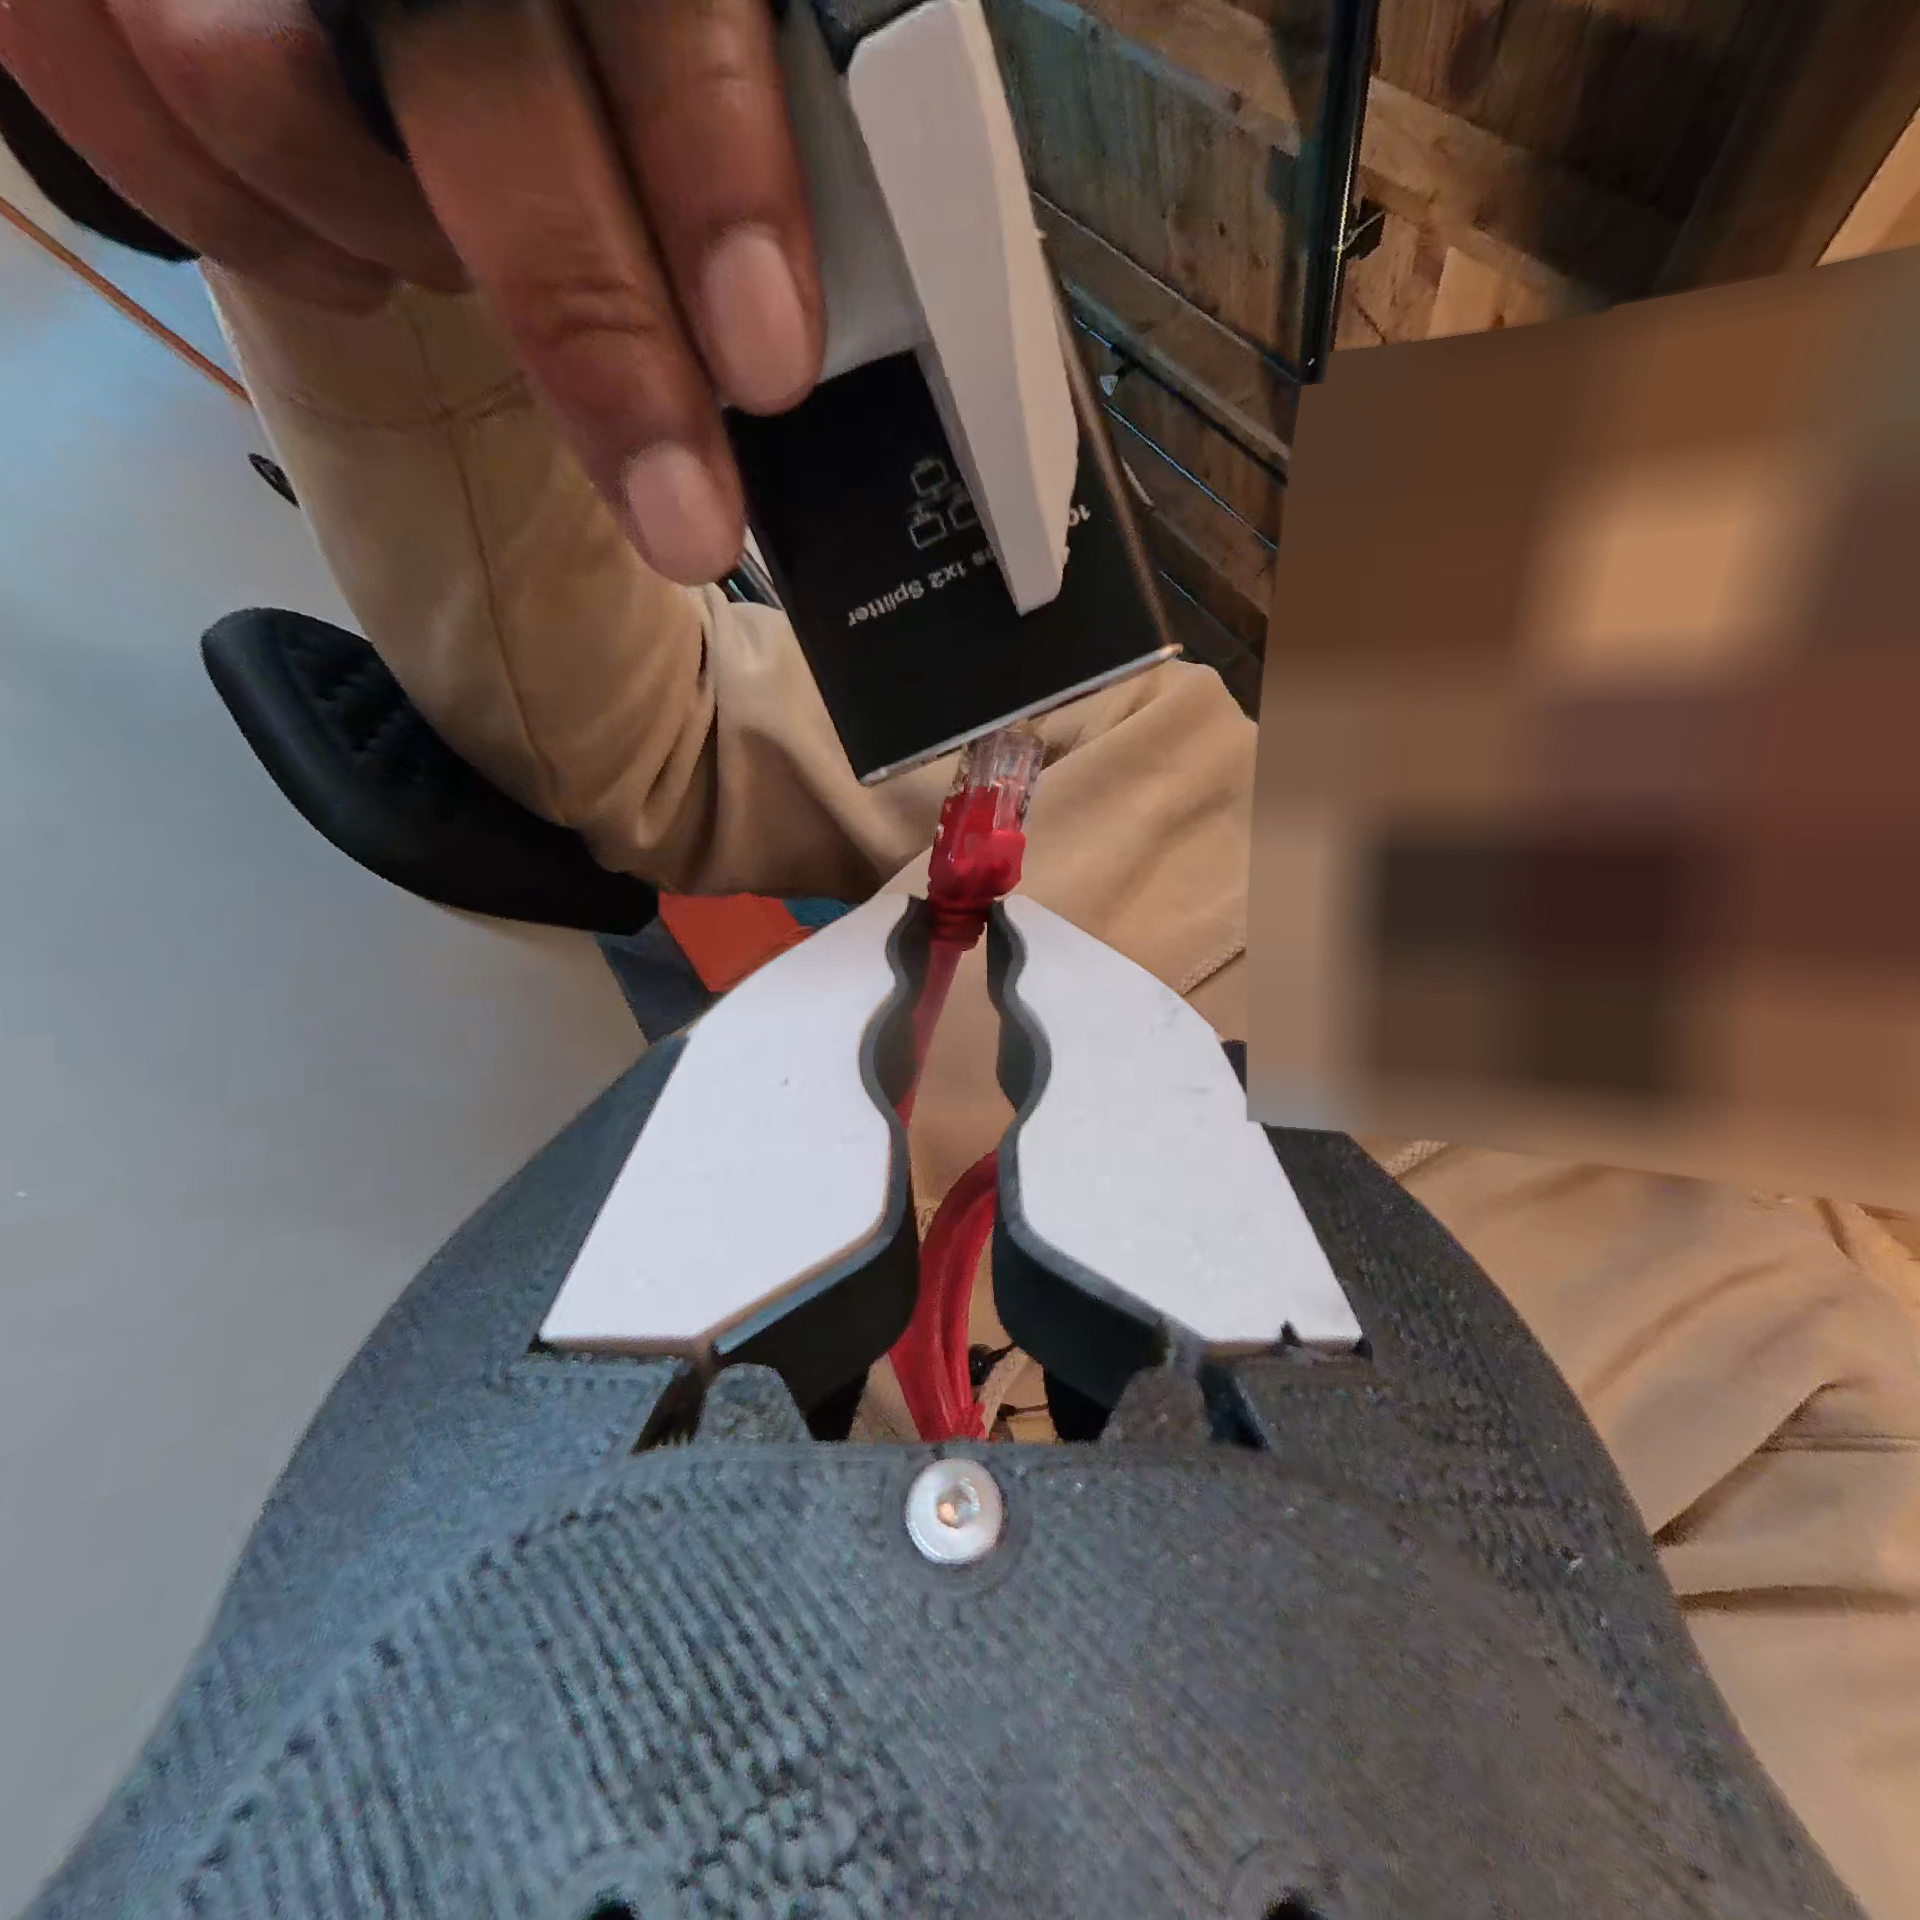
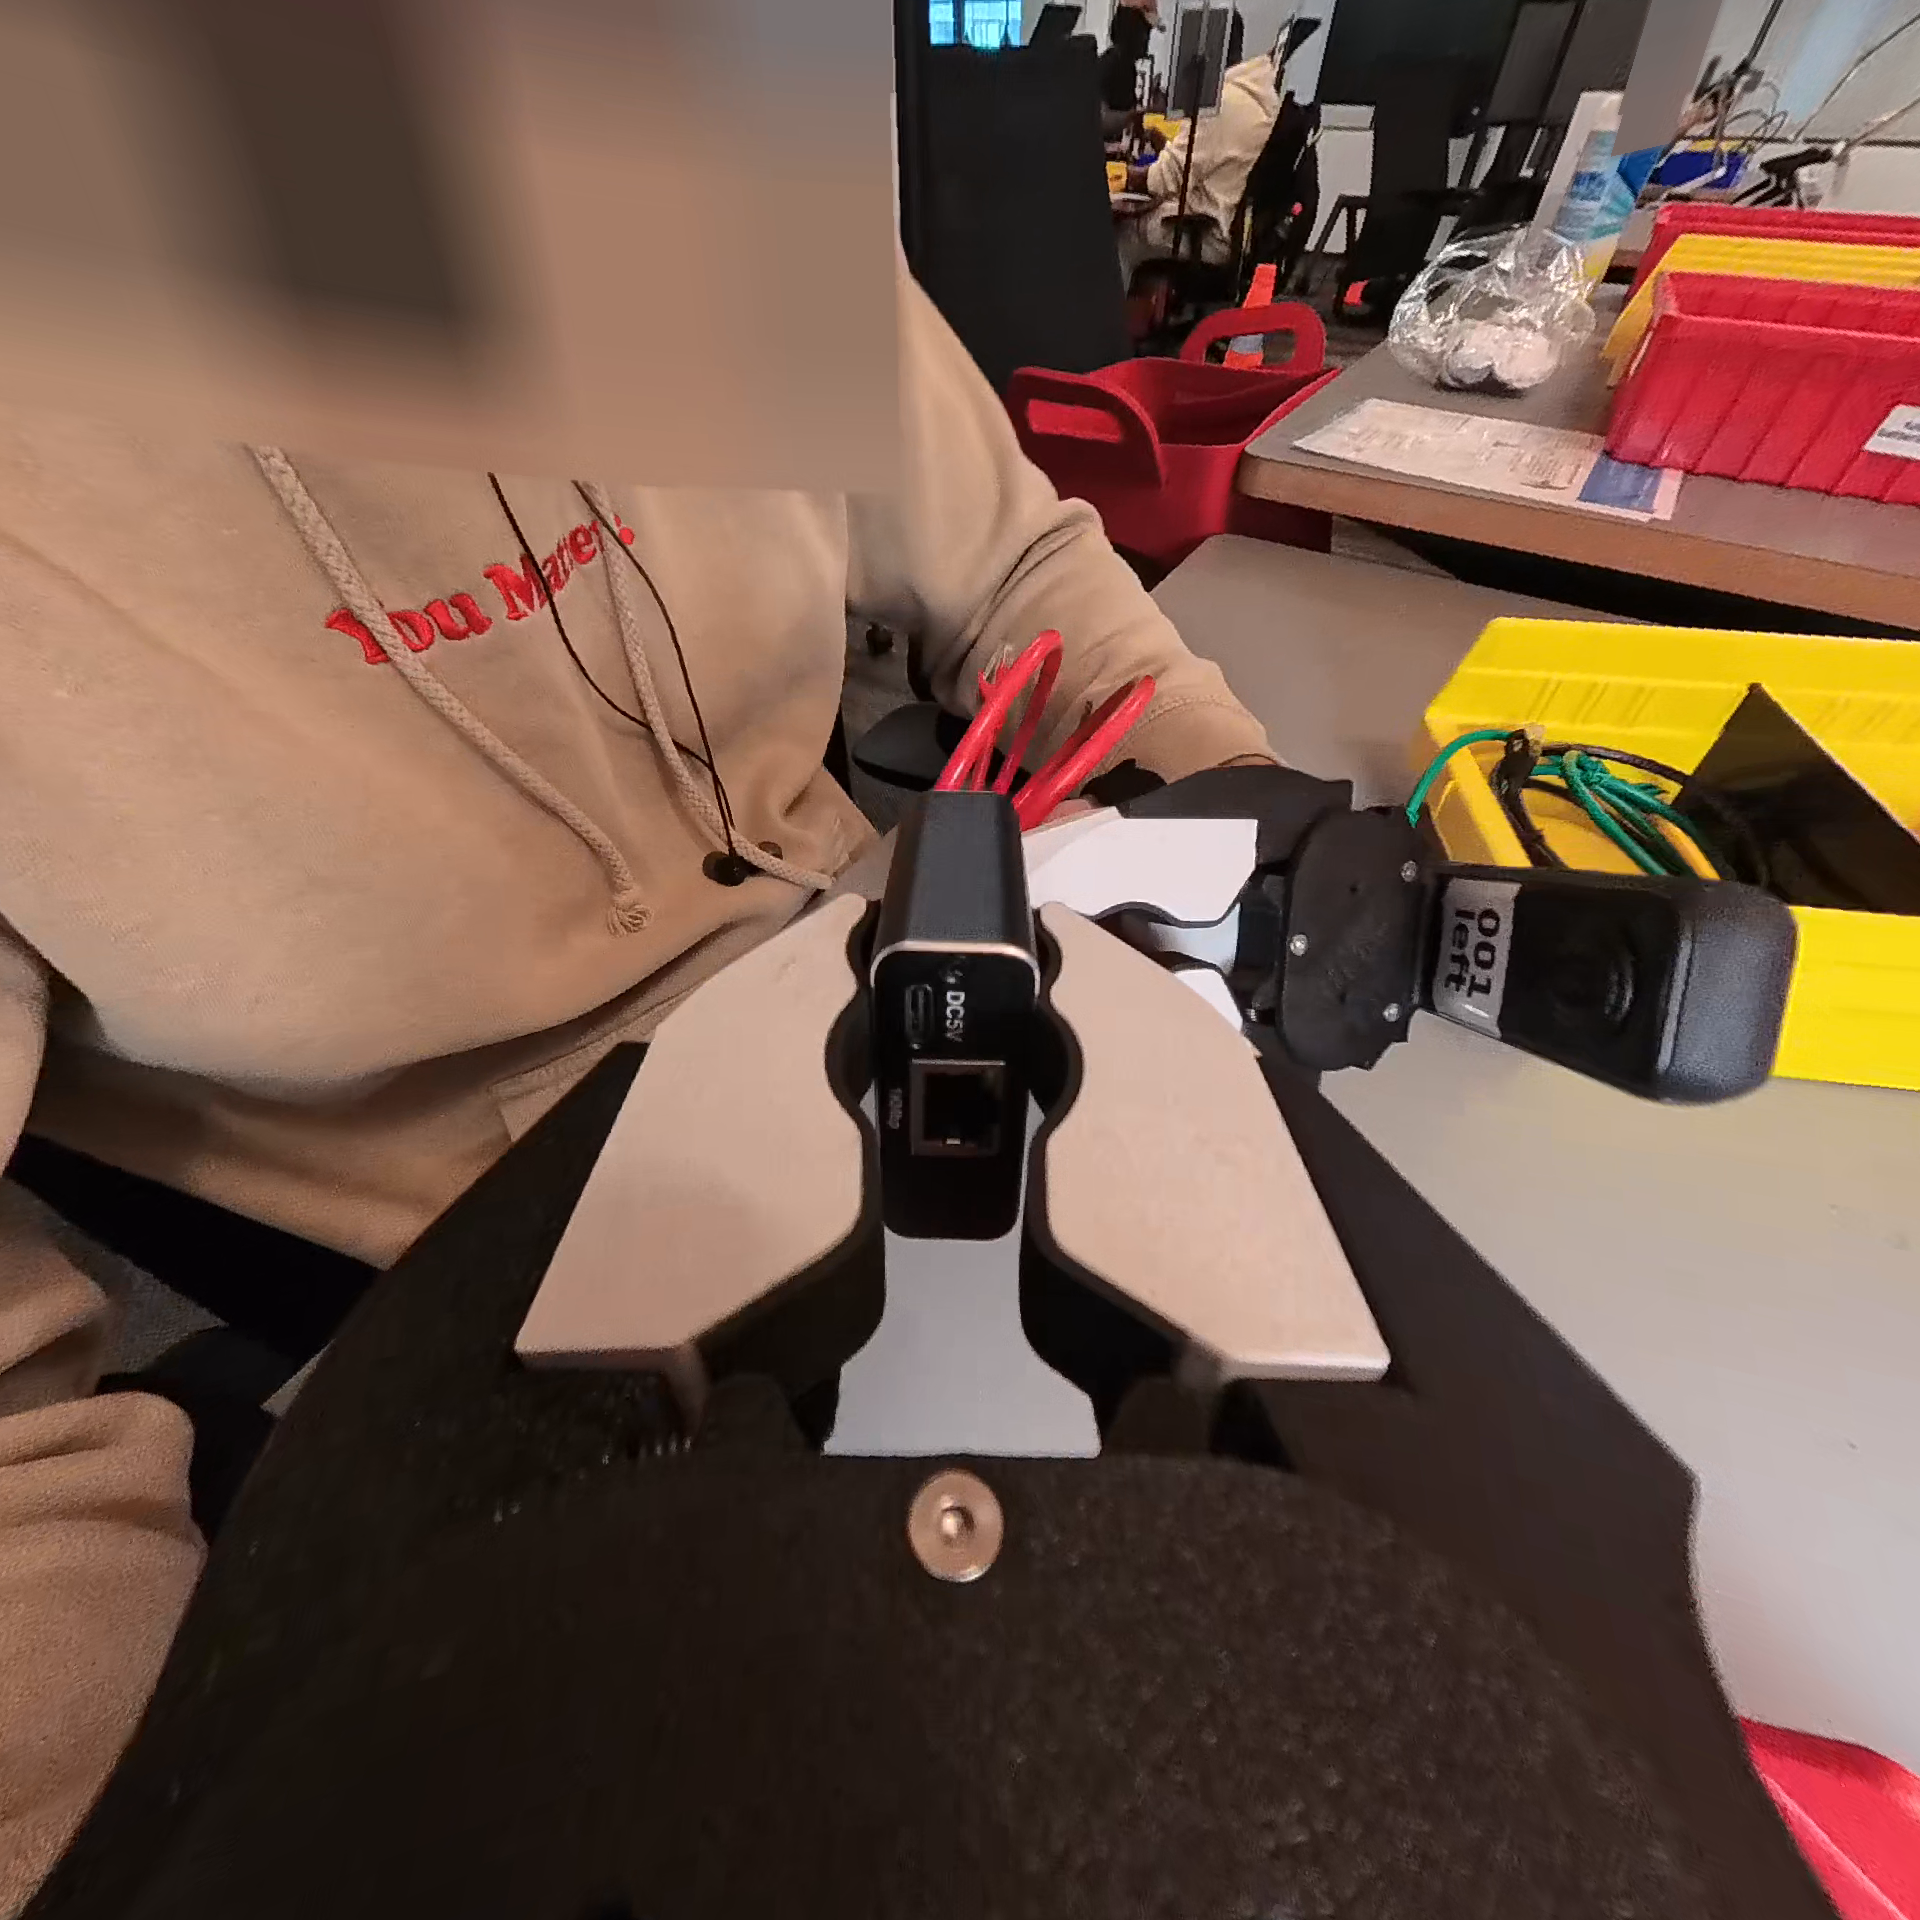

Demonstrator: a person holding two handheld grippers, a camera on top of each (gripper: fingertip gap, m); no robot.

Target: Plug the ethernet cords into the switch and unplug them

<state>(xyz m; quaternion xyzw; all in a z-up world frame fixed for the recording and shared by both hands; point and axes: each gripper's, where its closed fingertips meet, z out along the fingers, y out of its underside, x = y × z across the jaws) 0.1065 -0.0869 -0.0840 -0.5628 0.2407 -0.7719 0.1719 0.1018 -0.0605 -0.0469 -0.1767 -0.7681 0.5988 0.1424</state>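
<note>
Black switch (image 2: 954, 1049) clamped upright in the right gripper (image 2: 951, 935), held above the table (image 2: 1558, 1299). Red ethernet cord (image 1: 951, 997) pinched just behind its plug in the left gripper (image 1: 951, 914), clear tip meeting a switch port.

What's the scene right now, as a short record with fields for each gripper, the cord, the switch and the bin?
left gripper: shut on the red ethernet cord
right gripper: shut on the black switch
plug: at the switch's end port, clear tip still showing
near port: empty
yellow bin: on the table, holds a green cord
</note>
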